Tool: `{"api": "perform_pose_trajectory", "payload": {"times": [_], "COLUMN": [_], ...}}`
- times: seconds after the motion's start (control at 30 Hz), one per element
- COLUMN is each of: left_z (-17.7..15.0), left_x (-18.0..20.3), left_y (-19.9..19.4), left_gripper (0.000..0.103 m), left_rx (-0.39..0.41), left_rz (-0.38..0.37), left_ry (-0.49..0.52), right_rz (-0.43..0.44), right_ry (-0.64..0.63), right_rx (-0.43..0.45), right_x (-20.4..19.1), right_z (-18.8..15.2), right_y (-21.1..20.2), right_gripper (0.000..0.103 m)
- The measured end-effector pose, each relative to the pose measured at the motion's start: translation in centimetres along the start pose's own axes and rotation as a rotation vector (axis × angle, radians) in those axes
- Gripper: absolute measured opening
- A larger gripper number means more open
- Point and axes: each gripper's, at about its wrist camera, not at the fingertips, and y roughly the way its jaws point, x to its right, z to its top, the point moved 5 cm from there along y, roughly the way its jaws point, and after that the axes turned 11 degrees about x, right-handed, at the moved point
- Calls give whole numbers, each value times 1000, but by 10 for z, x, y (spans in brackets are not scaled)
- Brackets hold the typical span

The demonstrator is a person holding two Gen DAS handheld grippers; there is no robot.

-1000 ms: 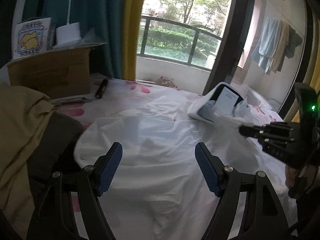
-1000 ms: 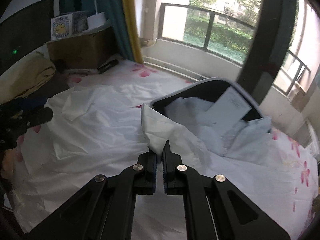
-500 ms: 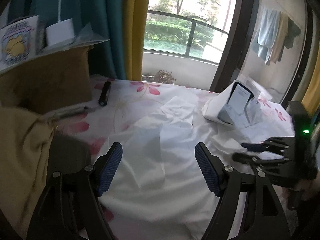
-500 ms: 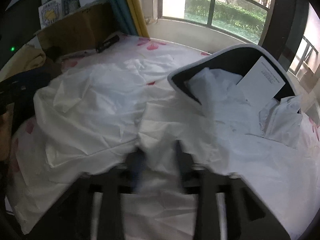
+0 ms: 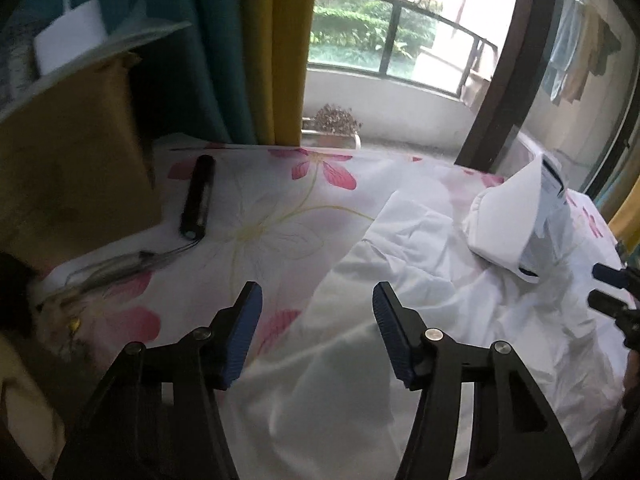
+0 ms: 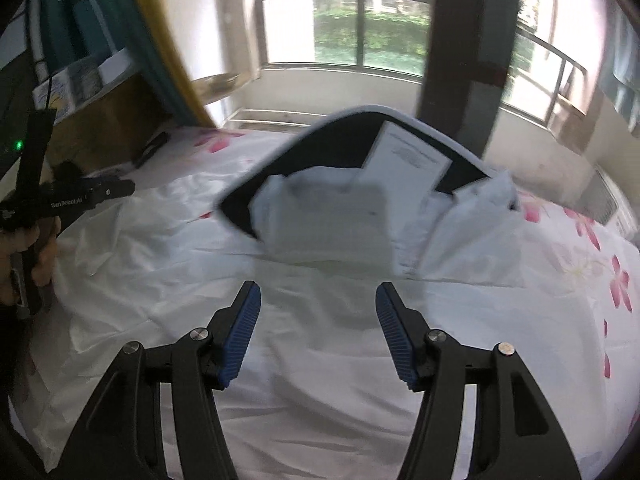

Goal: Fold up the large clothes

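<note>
A large white garment [image 5: 400,304] lies crumpled on the flowered bed sheet [image 5: 260,232]; it also fills the right wrist view [image 6: 312,340]. My left gripper [image 5: 316,332] is open and empty above the garment's left edge. My right gripper [image 6: 318,328] is open and empty above the middle of the garment. The right gripper's fingertips [image 5: 608,276] show at the right edge of the left wrist view. The left gripper [image 6: 80,196], held in a hand, shows at the left of the right wrist view.
A white bag with a black lining [image 6: 360,184], holding pale clothes and a paper card, stands on the bed behind the garment. A black torch [image 5: 196,200] and a cardboard box [image 5: 72,152] lie at the left. Curtains and a balcony window stand behind.
My right gripper has opened and let go of the white cloth, which now lies flat. My left gripper has swung left towards the garment's left edge and the flowered sheet.
</note>
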Motion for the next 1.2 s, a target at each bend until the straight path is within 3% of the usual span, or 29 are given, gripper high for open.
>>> {"api": "perform_pose_trajectory", "payload": {"times": [0.1, 0.17, 0.33, 0.47, 0.77, 1.2], "left_z": [-3, -5, -10, -4, 49, 85], "left_x": [1, 5, 20, 18, 29, 121], "left_y": [23, 28, 31, 20, -58, -142], "left_gripper": [47, 39, 3, 2, 2, 2], "left_rx": [-80, -89, -106, -62, 190, 425], "left_rz": [-5, -6, -42, -14, 47, 46], "left_ry": [4, 27, 79, 61, 32, 64], "right_rz": [-17, -24, -37, -46, -32, -19], "right_ry": [22, 30, 51, 70, 64, 58], "right_rx": [-4, -5, -3, 2, 38, 108], "right_x": [15, 22, 37, 43, 44, 78], "right_z": [-2, -4, -9, -13, -19, -29], "right_y": [-3, -6, -14, -22, -52, -104], "right_gripper": [60, 60, 60, 60, 60, 60]}}
